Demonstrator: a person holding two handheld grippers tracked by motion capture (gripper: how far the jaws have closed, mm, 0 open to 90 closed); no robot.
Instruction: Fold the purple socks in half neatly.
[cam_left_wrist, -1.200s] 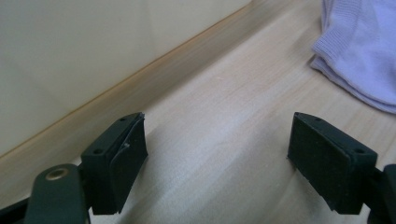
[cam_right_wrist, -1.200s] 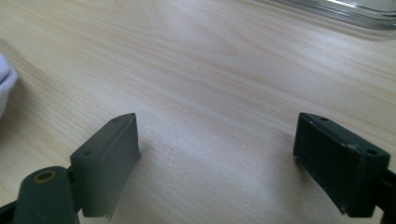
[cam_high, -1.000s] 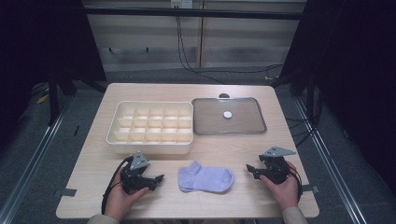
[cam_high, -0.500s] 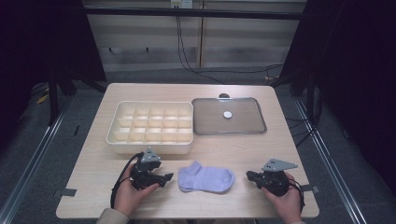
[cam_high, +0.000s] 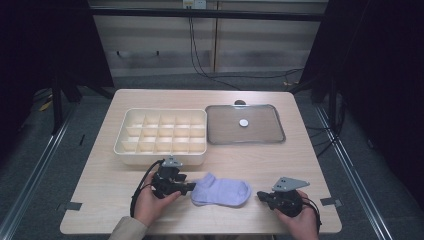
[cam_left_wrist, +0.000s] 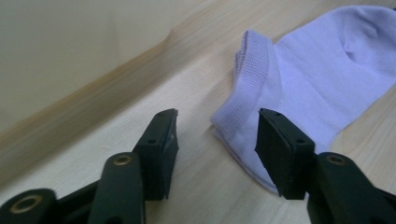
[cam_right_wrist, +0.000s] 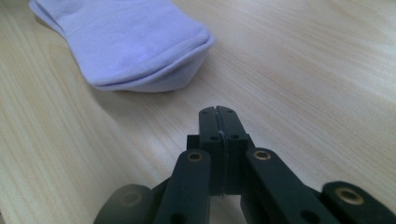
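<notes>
Left gripper (cam_high: 186, 187) sits low on the table (cam_high: 100, 190), jaws part open and just been closing; the ribbed cuff of the lilac sock (cam_high: 221, 192) lies at the gap between them. In the left gripper view (cam_left_wrist: 217, 133) one jaw overlaps the cuff edge and the other stands on bare wood beside it; pads not seen pressing the cloth, nothing gripped. Sock (cam_left_wrist: 322, 79) runs away from this gripper, ahead and off to one side, flat on the wood.

Right gripper (cam_high: 261, 195) at the sock's far end, jaws pressed fully together, nothing between them. In the right gripper view (cam_right_wrist: 218, 112) the closed tips point across bare wood; rounded toe of the sock (cam_right_wrist: 135, 46) lies ahead and a little to one side, near but apart from the tips. Not touching.

Both grippers held low, one either end of the sock, pointing in toward it, the sock between them. A hand (cam_high: 150, 205) wraps the left gripper's body, cable looping beside it; the other hand (cam_high: 300, 222) cups the right gripper, grey three-cornered plate on top.

Beyond the left gripper, just behind it: cream divider box (cam_high: 131, 150), compartments open upward. Grey tray (cam_high: 267, 135) with a small white disc (cam_high: 243, 122) in its middle lies beyond the sock, well apart from both grippers
</notes>
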